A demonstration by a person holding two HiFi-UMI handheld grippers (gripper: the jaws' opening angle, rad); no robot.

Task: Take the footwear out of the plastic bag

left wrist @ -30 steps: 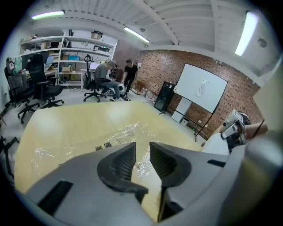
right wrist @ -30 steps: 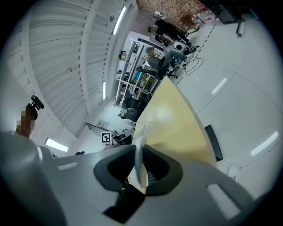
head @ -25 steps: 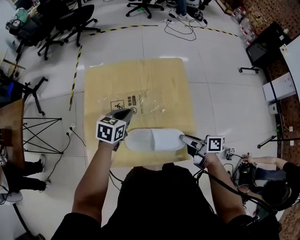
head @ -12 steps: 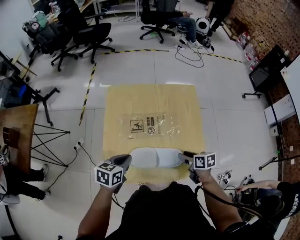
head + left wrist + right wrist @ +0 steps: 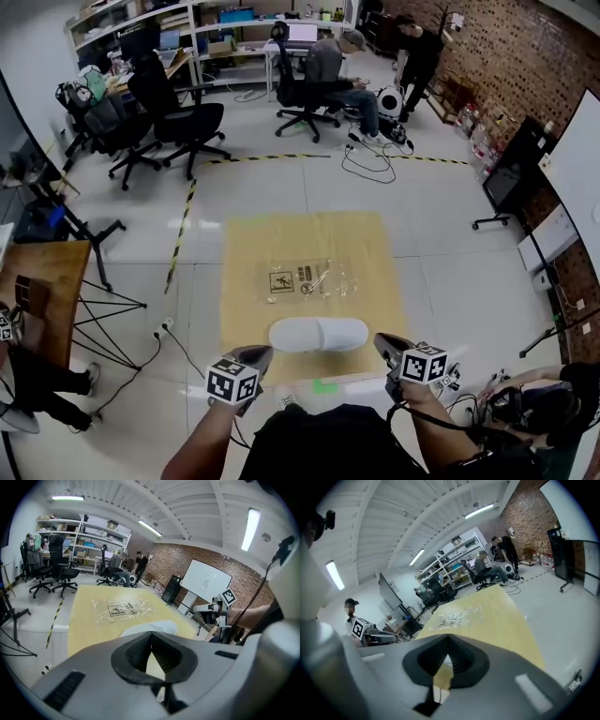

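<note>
A pair of white slippers (image 5: 319, 334) lies flat near the front edge of the yellow table (image 5: 375, 244), outside the bag; in the left gripper view the slippers (image 5: 151, 626) show just beyond my jaws. The clear plastic bag (image 5: 309, 279) with black print lies flat behind them, also seen as the bag (image 5: 123, 609) and the bag (image 5: 459, 615). My left gripper (image 5: 260, 352) hangs off the table's front left, shut and empty (image 5: 151, 644). My right gripper (image 5: 383, 343) is at the front right; its jaws have just been closing with nothing between them, and they stand shut (image 5: 449, 654).
Black office chairs (image 5: 178, 117) and people at desks (image 5: 337, 66) fill the back of the room. A wooden side table (image 5: 37, 281) stands at left, a whiteboard (image 5: 577, 178) at right. Cables (image 5: 375, 159) and striped tape cross the tiled floor.
Both grippers have drawn back from the slippers' two ends toward the person. The slippers now lie free on the table. The head view has lifted and shows more of the room.
</note>
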